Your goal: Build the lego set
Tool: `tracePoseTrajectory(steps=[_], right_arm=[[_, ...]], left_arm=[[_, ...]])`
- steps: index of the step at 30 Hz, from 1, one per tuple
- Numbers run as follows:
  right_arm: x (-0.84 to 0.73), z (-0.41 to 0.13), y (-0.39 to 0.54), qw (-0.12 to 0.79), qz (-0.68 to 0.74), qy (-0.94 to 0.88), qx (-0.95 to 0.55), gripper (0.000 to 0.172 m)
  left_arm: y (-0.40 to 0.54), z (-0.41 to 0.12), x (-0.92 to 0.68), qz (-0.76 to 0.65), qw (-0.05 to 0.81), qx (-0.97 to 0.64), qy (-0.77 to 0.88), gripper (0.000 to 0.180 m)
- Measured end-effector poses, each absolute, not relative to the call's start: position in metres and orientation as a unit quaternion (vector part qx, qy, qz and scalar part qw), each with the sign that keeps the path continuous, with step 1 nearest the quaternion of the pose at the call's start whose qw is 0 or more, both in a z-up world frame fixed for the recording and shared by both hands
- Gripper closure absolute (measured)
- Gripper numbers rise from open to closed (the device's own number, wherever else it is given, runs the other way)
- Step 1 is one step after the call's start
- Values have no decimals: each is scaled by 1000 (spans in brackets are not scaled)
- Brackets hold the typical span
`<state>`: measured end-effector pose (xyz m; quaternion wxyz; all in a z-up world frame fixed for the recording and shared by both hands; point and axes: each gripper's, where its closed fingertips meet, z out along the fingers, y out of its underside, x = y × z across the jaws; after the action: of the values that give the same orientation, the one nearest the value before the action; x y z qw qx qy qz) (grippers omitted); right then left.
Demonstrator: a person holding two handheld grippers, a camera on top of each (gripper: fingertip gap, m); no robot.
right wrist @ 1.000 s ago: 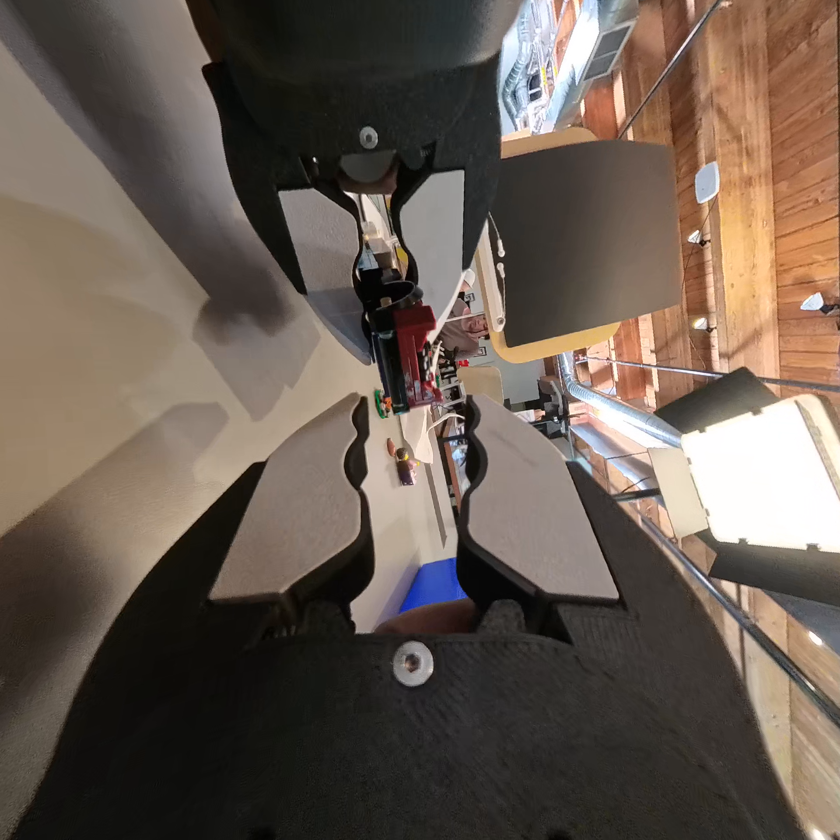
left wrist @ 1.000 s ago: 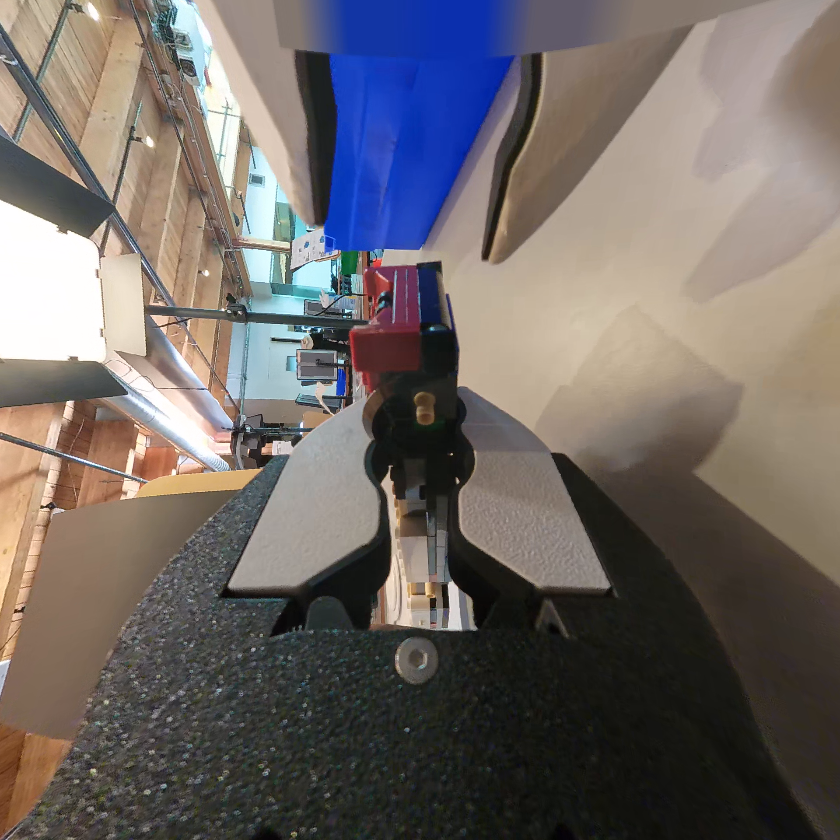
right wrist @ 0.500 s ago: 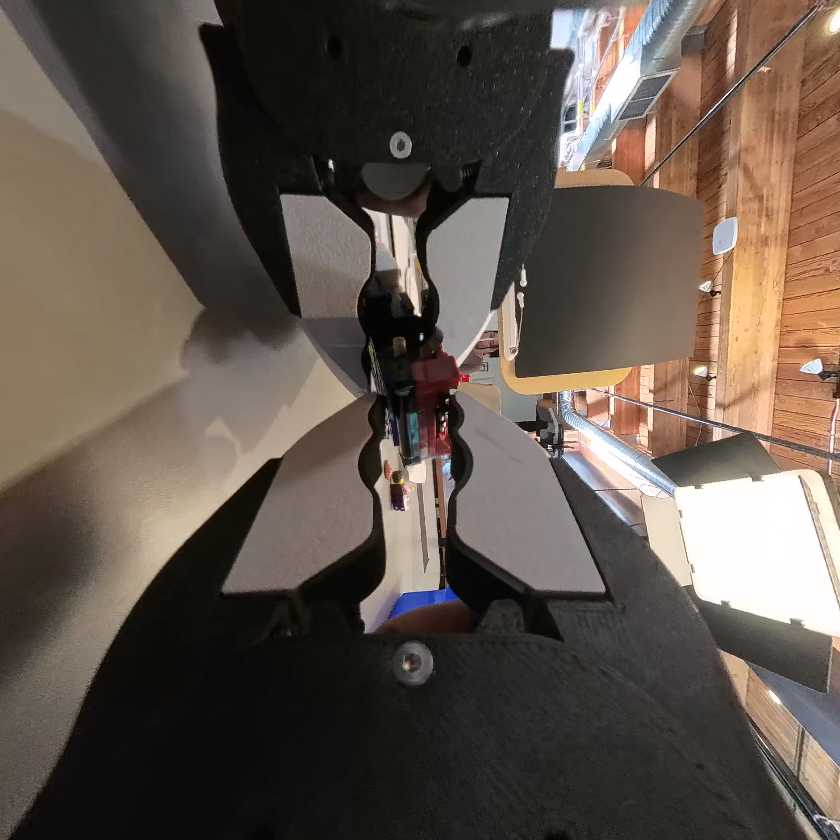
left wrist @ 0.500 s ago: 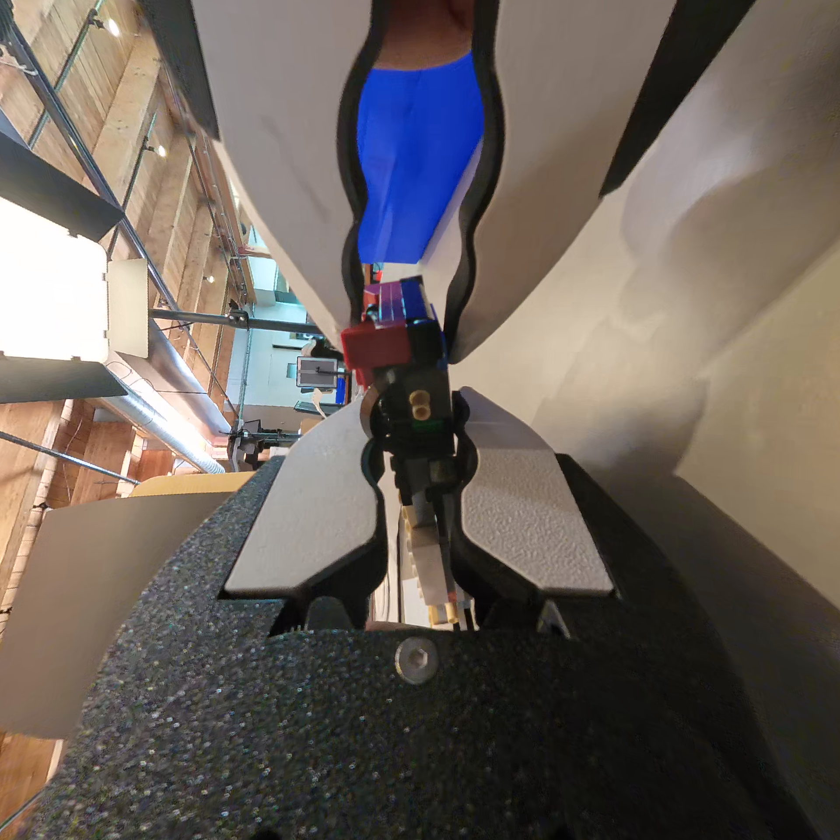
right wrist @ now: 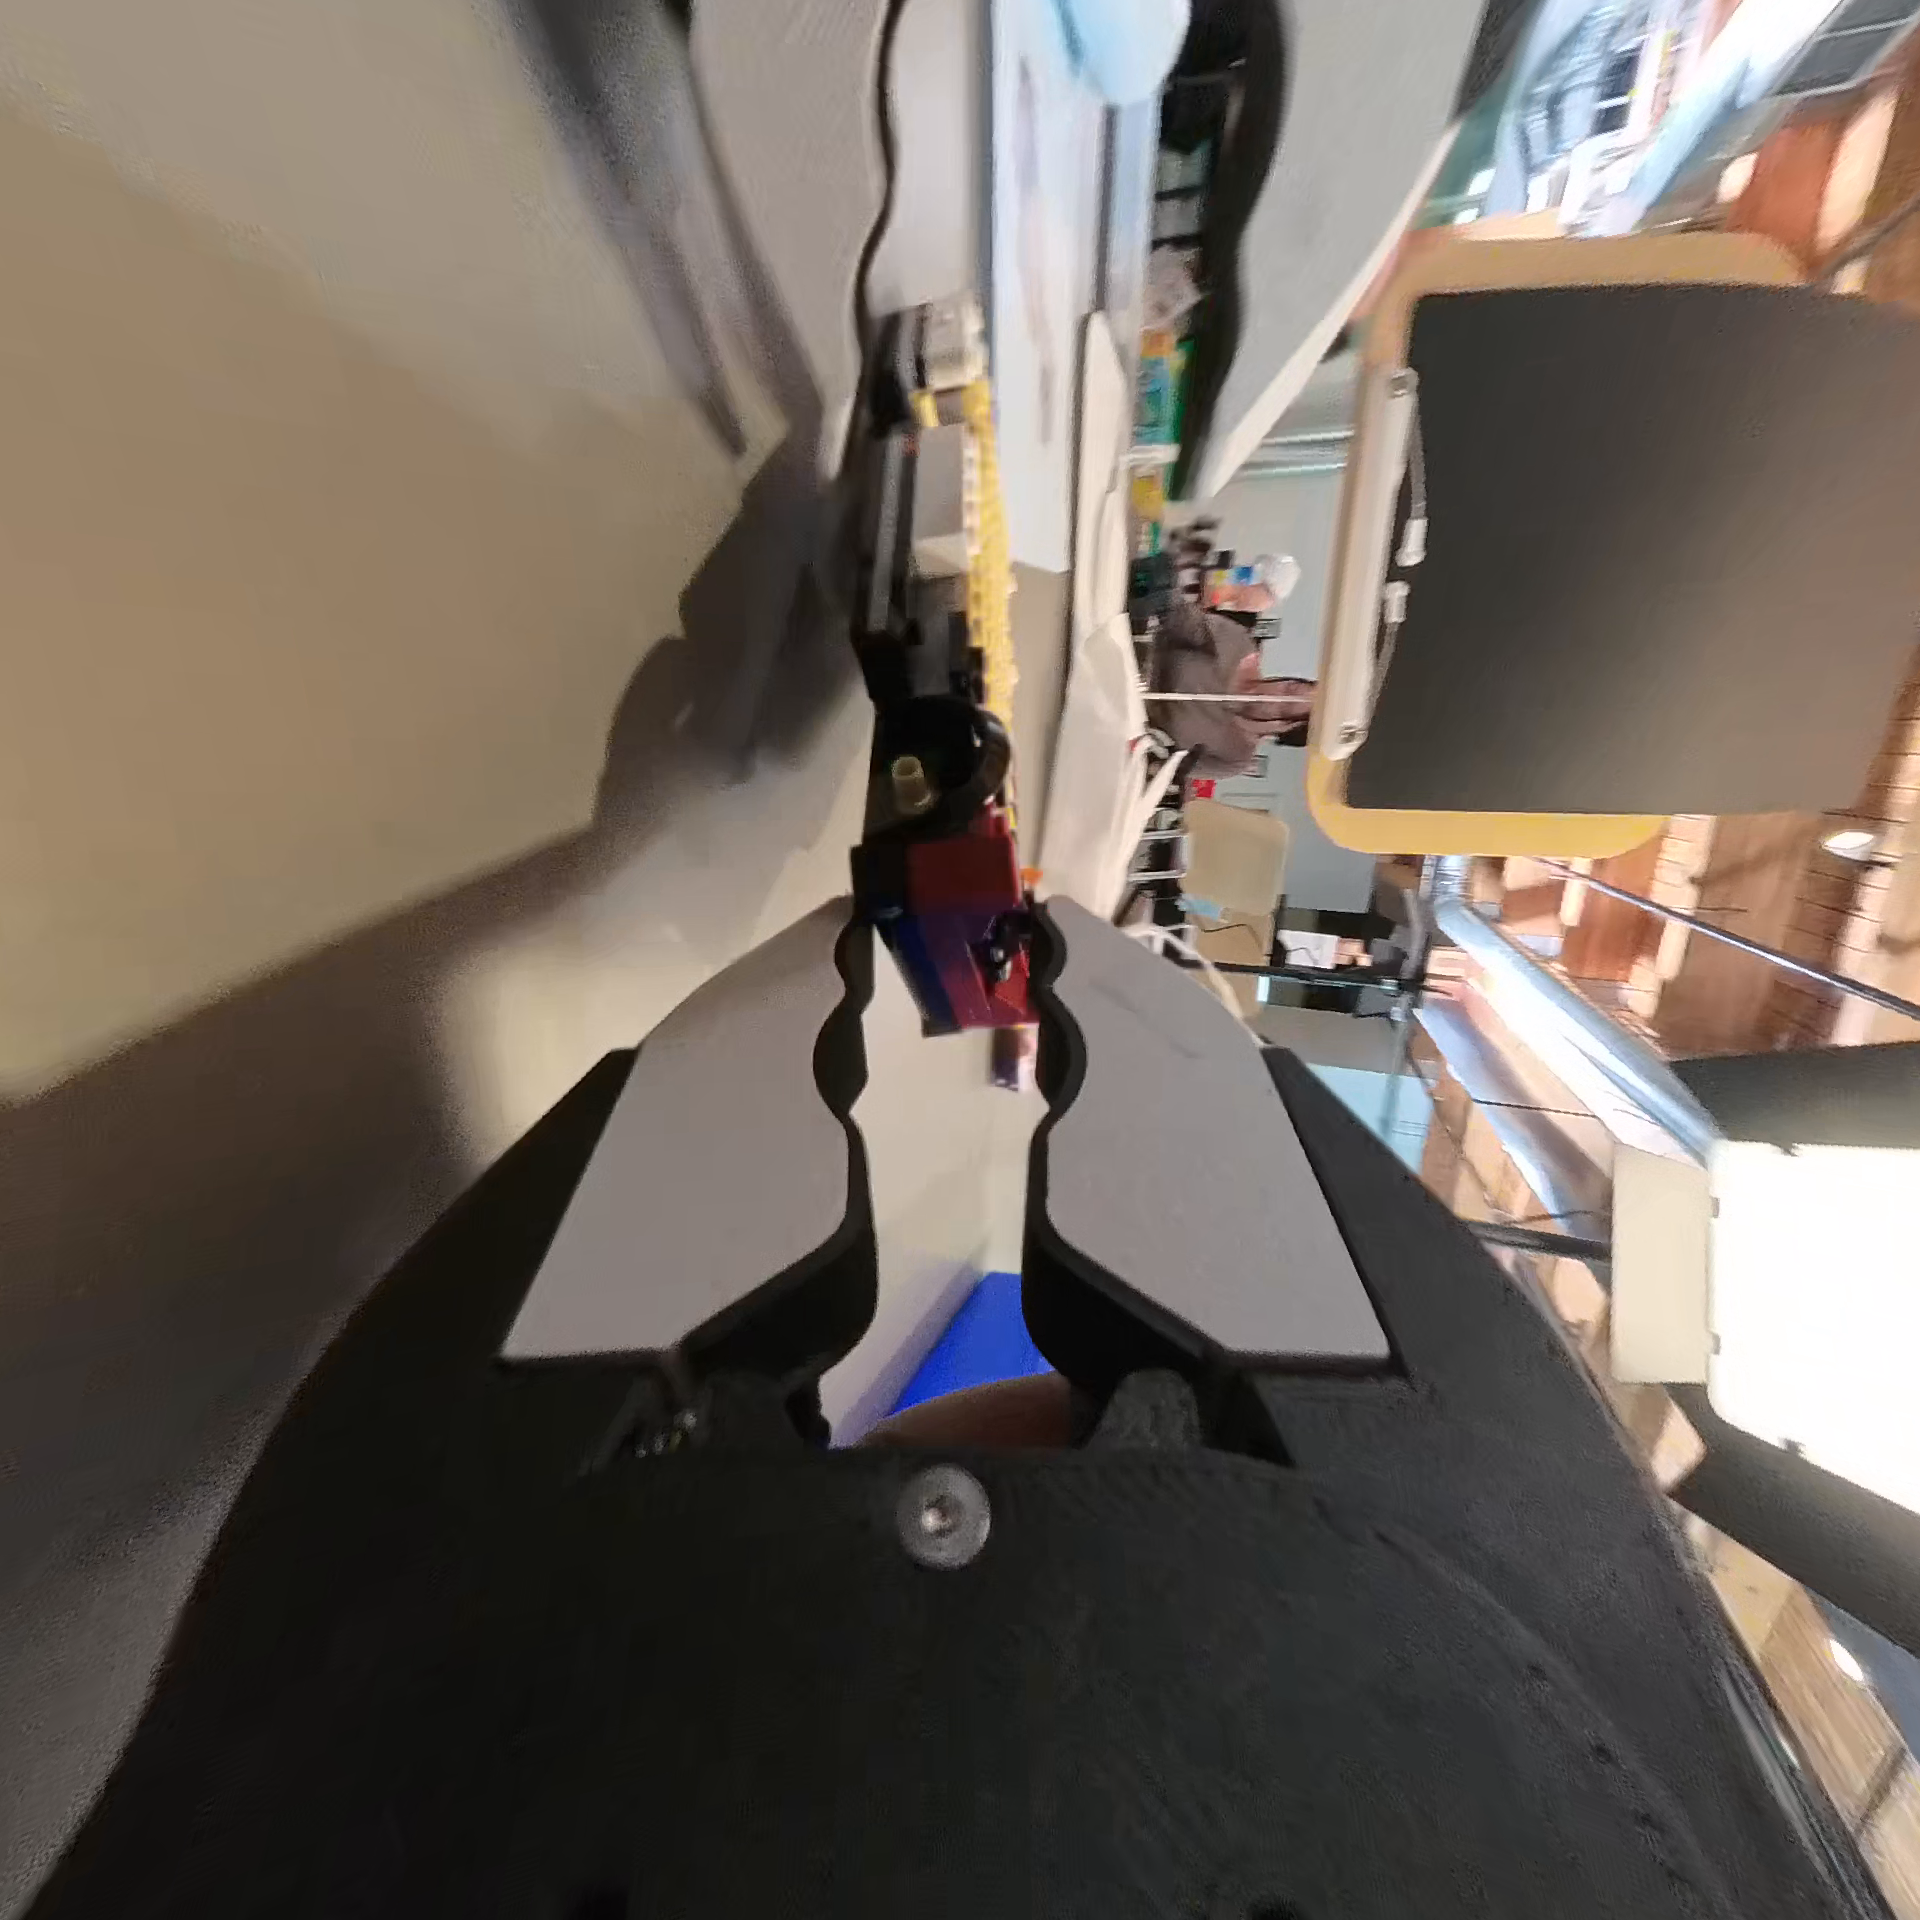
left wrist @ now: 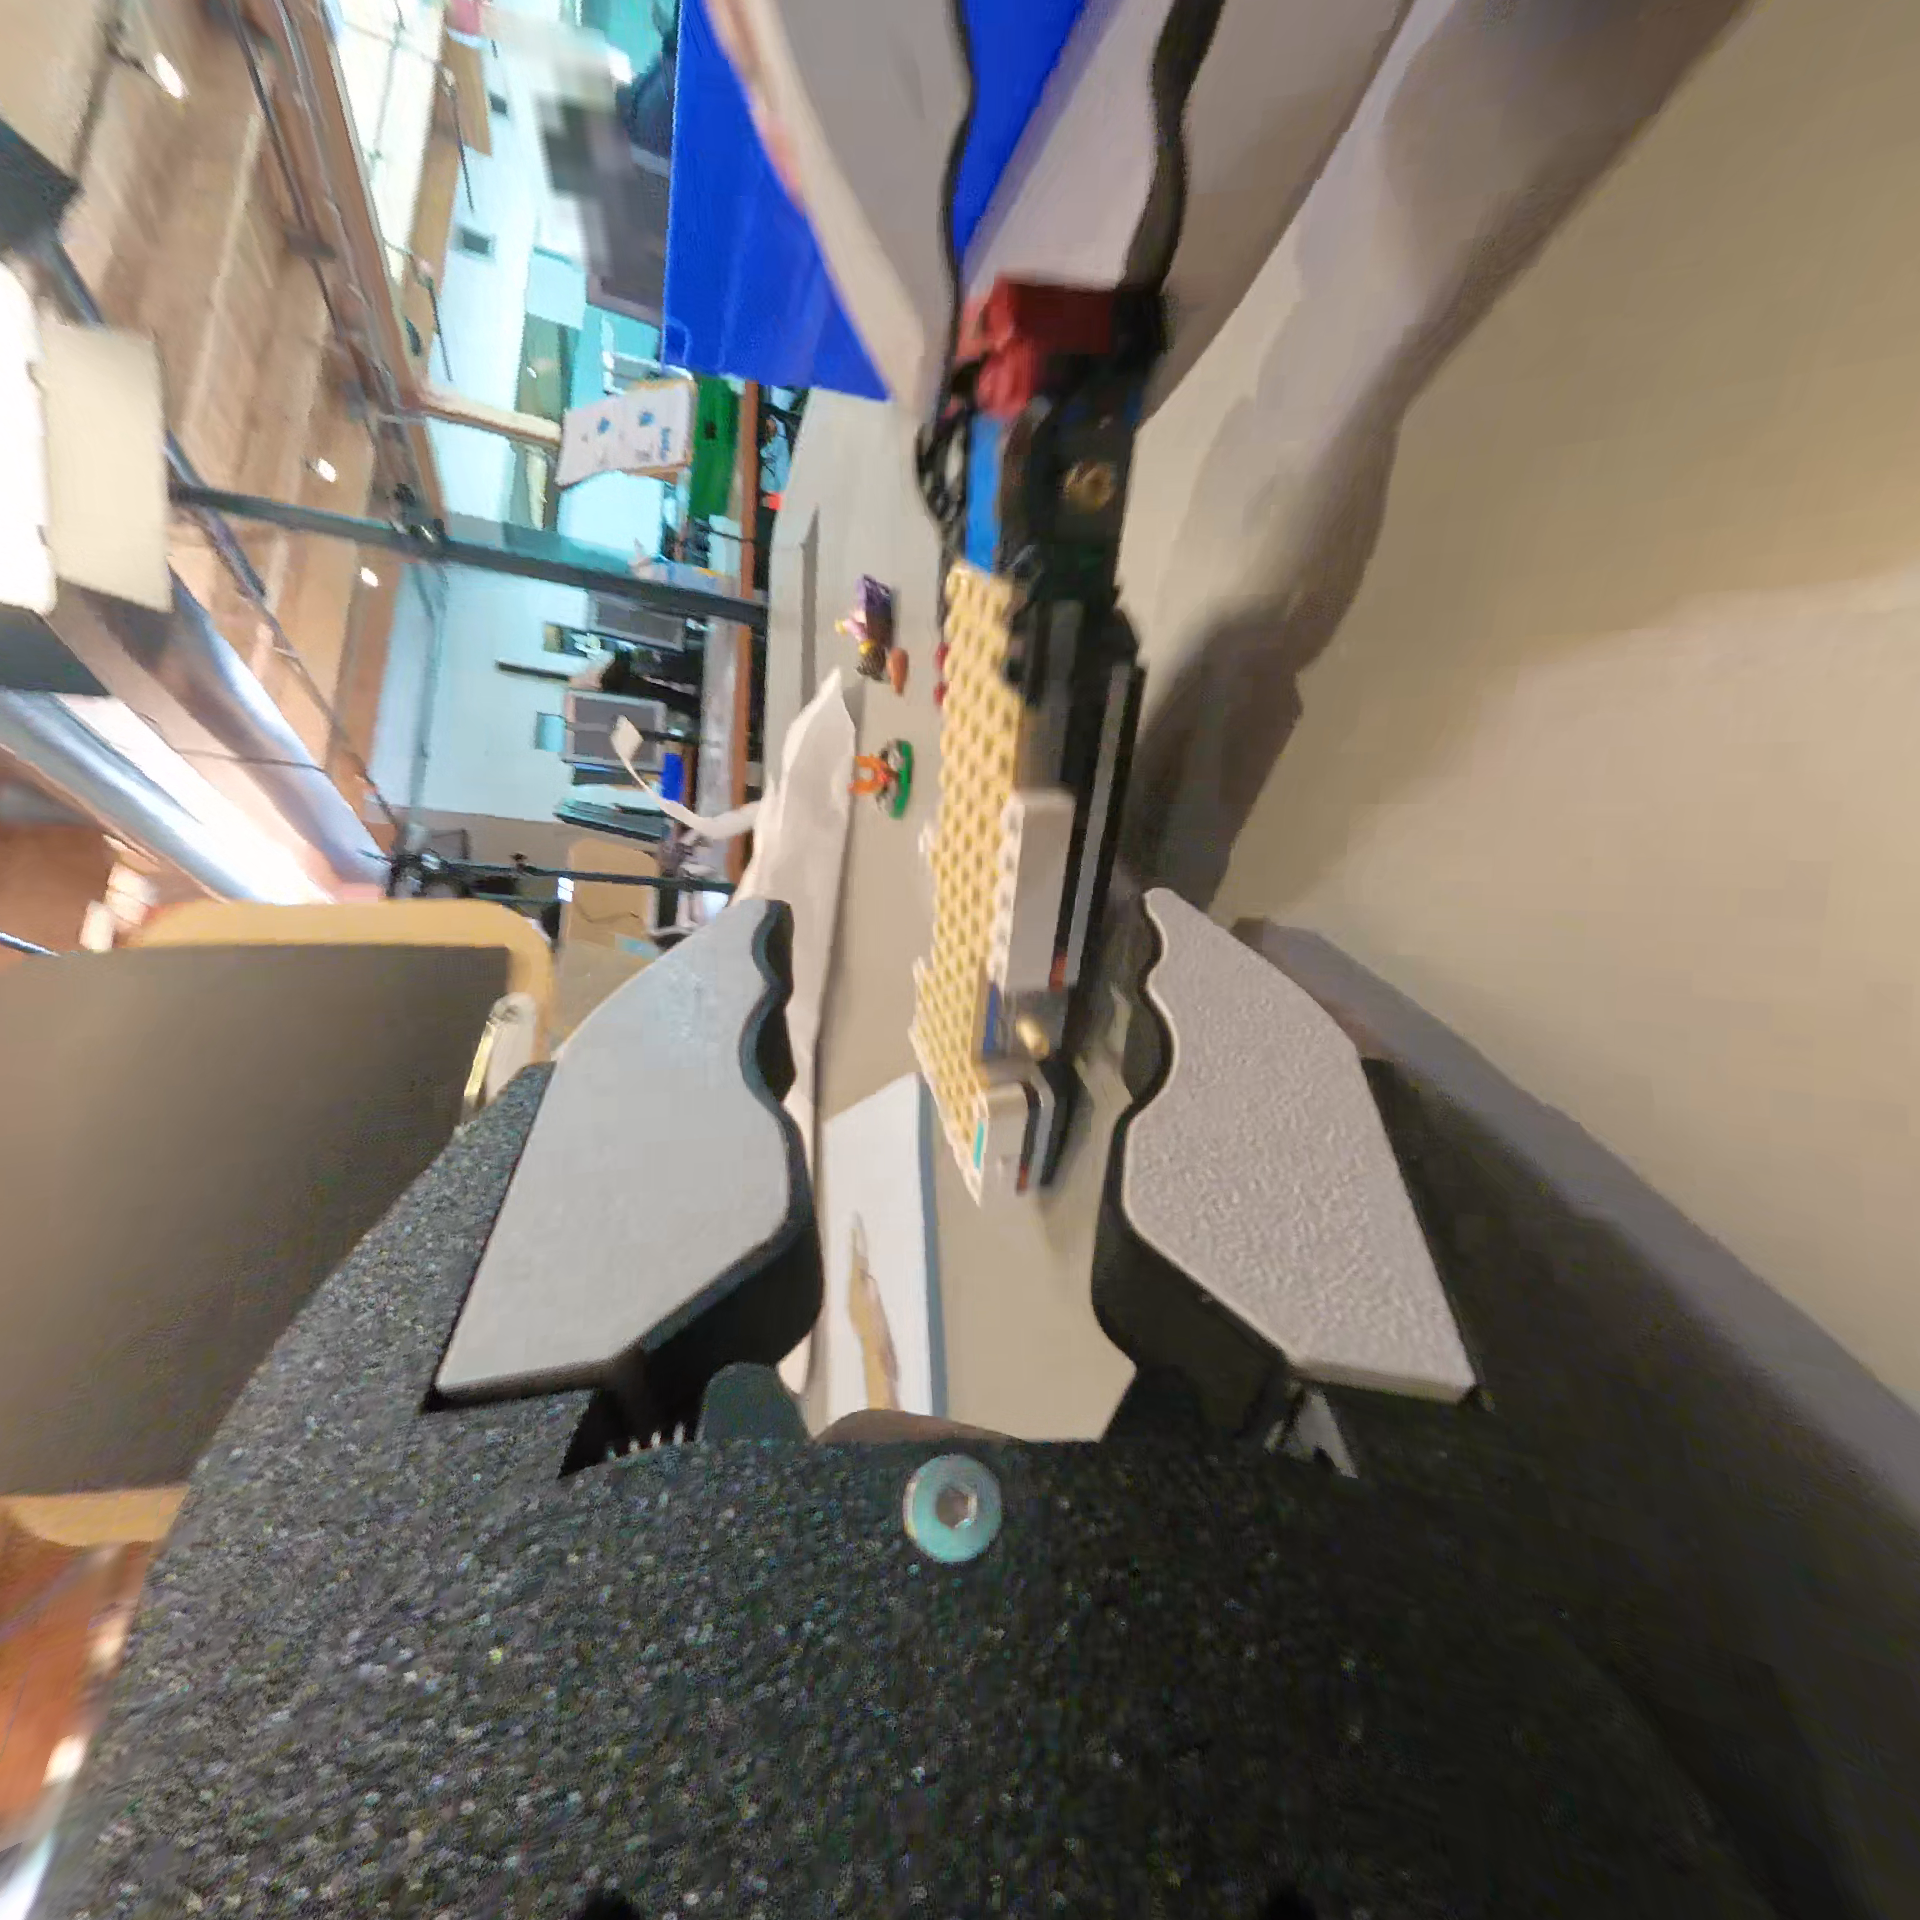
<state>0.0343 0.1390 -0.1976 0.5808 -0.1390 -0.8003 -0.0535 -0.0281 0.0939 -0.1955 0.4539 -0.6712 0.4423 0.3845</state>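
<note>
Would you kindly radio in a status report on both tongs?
Left tongs open, beside brick model's tan-plate end. Right tongs shut on its red-blue end.

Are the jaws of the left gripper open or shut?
Open. The left gripper has its jaws spread wide, with clear gaps on both sides of the toy brick model between them.

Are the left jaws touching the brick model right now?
Apart. The left wrist view shows the left gripper spread wide, with table visible between each pad and the brick model lying between them.
</note>
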Motion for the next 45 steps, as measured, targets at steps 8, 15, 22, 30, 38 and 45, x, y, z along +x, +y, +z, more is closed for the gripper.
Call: tracePoseTrajectory(steps=[8, 15, 22, 30, 38, 45], right_arm=[[50, -226, 145, 431, -34, -878, -202, 138], [61, -224, 159, 357, 4, -884, -302, 118], [59, -193, 126, 403, 135, -831, -360, 113], [5, -200, 5, 425, 217, -822, -310, 126], [-74, -215, -55, 477, 191, -834, -200, 130], [-79, -218, -34, 509, 192, -802, -246, 156]], left_arm=[[59, -203, -70, 232, 488, -781, 313, 118], [37, -197, -103, 104, 515, -828, 197, 111], [25, -181, -132, 103, 541, -821, 148, 112], [33, -185, -143, 133, 544, -821, 115, 112], [26, -166, -172, 208, 579, -786, 60, 113], [18, -146, -184, 187, 633, -751, -2, 114]])
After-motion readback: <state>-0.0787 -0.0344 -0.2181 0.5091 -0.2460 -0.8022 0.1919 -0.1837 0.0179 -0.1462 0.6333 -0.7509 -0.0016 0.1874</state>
